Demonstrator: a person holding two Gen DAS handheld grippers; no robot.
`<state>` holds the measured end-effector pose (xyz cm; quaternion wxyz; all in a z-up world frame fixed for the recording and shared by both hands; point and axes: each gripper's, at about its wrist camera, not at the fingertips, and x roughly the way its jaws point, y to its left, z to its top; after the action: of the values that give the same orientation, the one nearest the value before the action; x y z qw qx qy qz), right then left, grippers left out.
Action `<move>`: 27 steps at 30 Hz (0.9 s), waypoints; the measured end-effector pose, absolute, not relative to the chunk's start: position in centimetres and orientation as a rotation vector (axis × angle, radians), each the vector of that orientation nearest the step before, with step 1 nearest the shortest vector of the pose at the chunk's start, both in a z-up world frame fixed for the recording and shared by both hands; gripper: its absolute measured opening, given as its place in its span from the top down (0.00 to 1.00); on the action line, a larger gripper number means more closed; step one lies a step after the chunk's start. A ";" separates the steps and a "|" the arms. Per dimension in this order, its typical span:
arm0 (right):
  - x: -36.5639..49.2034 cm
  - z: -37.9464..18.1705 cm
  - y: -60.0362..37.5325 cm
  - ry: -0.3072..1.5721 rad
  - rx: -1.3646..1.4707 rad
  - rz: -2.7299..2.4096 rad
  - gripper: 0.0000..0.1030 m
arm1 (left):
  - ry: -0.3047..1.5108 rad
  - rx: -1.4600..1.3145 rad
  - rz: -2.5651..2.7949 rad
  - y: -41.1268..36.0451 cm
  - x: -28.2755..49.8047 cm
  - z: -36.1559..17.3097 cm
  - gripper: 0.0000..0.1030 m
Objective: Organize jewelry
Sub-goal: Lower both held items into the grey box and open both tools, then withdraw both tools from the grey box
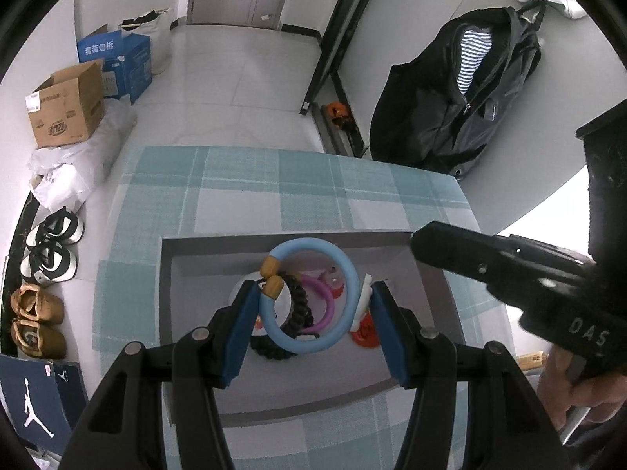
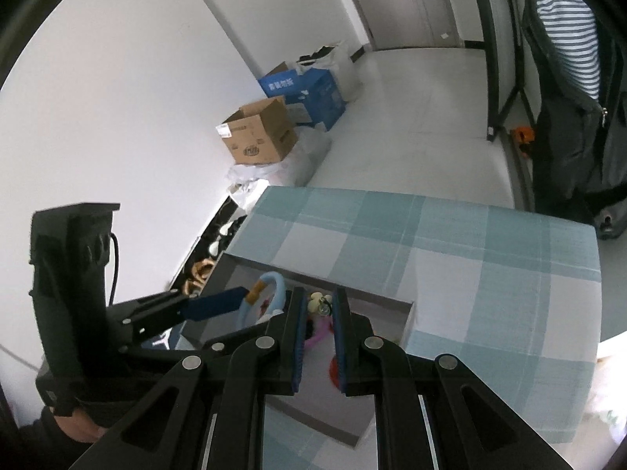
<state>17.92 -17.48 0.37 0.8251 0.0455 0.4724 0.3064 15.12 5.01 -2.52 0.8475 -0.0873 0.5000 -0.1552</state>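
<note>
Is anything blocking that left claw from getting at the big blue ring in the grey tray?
Nothing visible does. The left gripper hangs open right over the blue ring, its pads on either side. The ring lies on top of a black braided bracelet and a purple ring.

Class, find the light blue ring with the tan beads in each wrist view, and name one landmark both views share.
Left wrist: light blue ring, lower centre, in the grey tray.
Right wrist: light blue ring, lower left of centre, partly hidden.
Shared landmark: brown cardboard box.
</note>
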 end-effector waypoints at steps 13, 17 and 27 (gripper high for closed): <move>18.0 0.6 -18.1 1.004 0.161 0.644 0.65 | 1.036 -0.205 -0.351 4.8 14.8 -1.8 0.35; 18.0 1.4 -19.2 0.968 0.207 0.619 0.52 | 1.009 -0.202 -0.325 5.3 14.5 -1.4 0.35; 17.7 1.7 -19.8 0.957 0.204 0.590 0.36 | 0.912 -0.157 -0.211 6.2 14.2 0.0 0.35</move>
<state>17.67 -19.84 1.67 0.8412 0.0965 0.4530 0.2790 14.17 6.16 0.01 0.8895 -0.0755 0.4391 -0.1014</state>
